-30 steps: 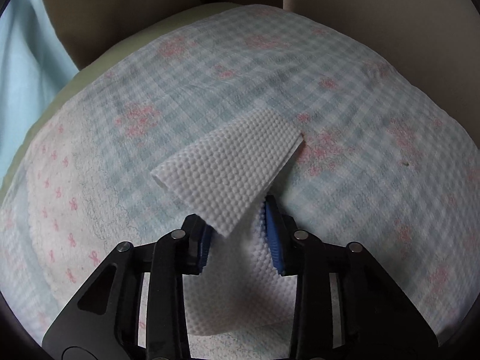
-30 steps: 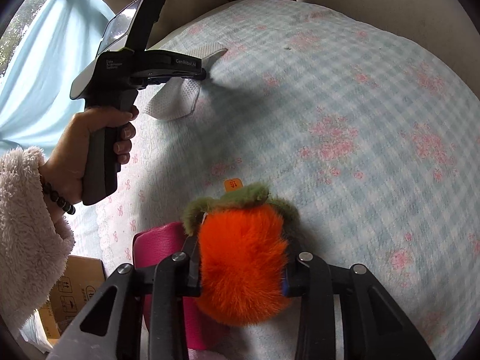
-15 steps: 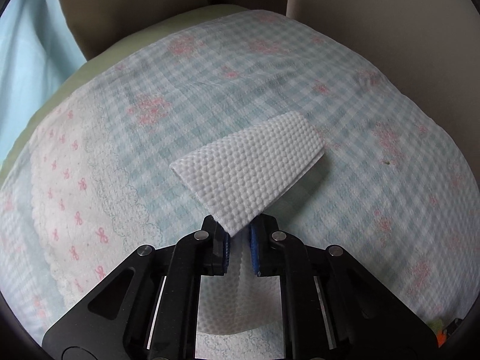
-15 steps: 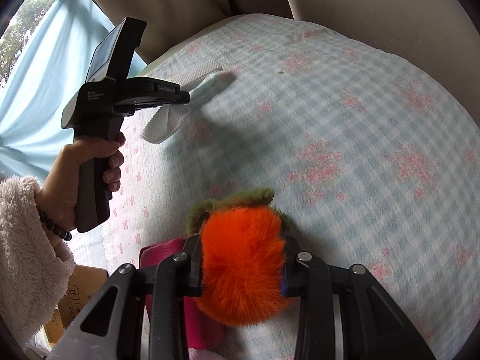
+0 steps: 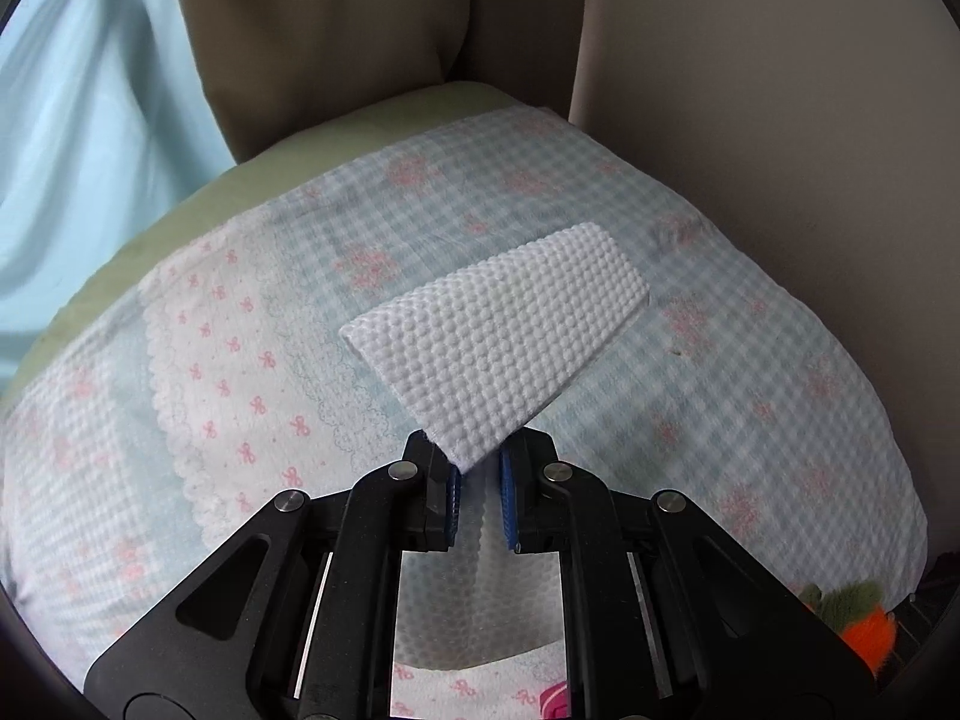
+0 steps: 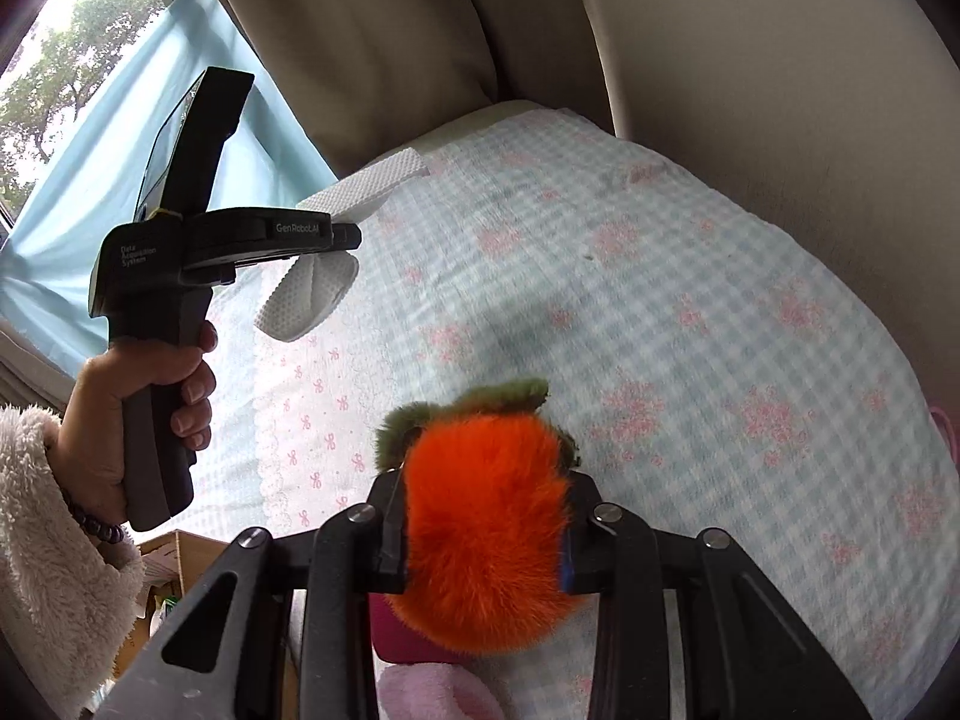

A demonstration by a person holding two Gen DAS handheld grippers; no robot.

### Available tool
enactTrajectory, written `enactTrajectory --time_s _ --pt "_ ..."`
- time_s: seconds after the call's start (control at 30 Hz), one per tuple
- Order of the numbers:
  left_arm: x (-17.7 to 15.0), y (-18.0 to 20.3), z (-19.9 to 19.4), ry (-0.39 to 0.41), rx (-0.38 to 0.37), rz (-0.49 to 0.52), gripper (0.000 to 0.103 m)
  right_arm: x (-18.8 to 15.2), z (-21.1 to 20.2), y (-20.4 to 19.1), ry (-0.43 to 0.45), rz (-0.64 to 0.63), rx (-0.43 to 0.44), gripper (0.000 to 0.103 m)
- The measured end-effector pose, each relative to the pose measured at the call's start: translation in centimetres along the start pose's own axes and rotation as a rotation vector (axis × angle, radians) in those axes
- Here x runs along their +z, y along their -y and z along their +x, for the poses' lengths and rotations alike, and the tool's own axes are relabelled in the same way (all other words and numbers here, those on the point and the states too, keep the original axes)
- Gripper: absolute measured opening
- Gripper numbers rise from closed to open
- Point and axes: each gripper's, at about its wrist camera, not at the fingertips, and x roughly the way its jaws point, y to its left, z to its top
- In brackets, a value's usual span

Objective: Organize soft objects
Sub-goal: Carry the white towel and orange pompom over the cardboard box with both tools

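Note:
My left gripper (image 5: pixel 478 483) is shut on a white dimpled cloth (image 5: pixel 498 336) and holds it in the air above the checked blue and pink blanket (image 5: pixel 750 396). The cloth sticks out ahead of the fingers and hangs below them. In the right wrist view the left gripper (image 6: pixel 351 237) shows with the cloth (image 6: pixel 312 294) drooping from it. My right gripper (image 6: pixel 486 516) is shut on a furry orange plush with a green top (image 6: pixel 486 516), held above the blanket (image 6: pixel 690 312).
Beige sofa cushions (image 6: pixel 390 30) rise behind the blanket. A light blue curtain (image 5: pixel 78 138) hangs at the left. A dark pink object (image 6: pixel 402 642) and a pale pink fluffy thing (image 6: pixel 432 693) lie below the right gripper. A cardboard box (image 6: pixel 162 576) stands at lower left.
My left gripper closed on the white cloth and lifted it off the blanket. My right gripper rose with the orange plush in it.

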Motion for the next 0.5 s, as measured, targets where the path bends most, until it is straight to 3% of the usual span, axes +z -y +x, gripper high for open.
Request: enactTrajectory --time_s 0.27,0.5 --pt "-0.4 -2.0 -12.5 0.086 0.042 -0.056 0.009 1.9 -7.6 -4.7 0.084 -0.069 0.029 0.030" --pt "-3.3 -5.6 -23.4 0.138 0.083 -0.153 0.009 2.9 -14.9 -11.1 0.112 -0.172 0.057 0.030"
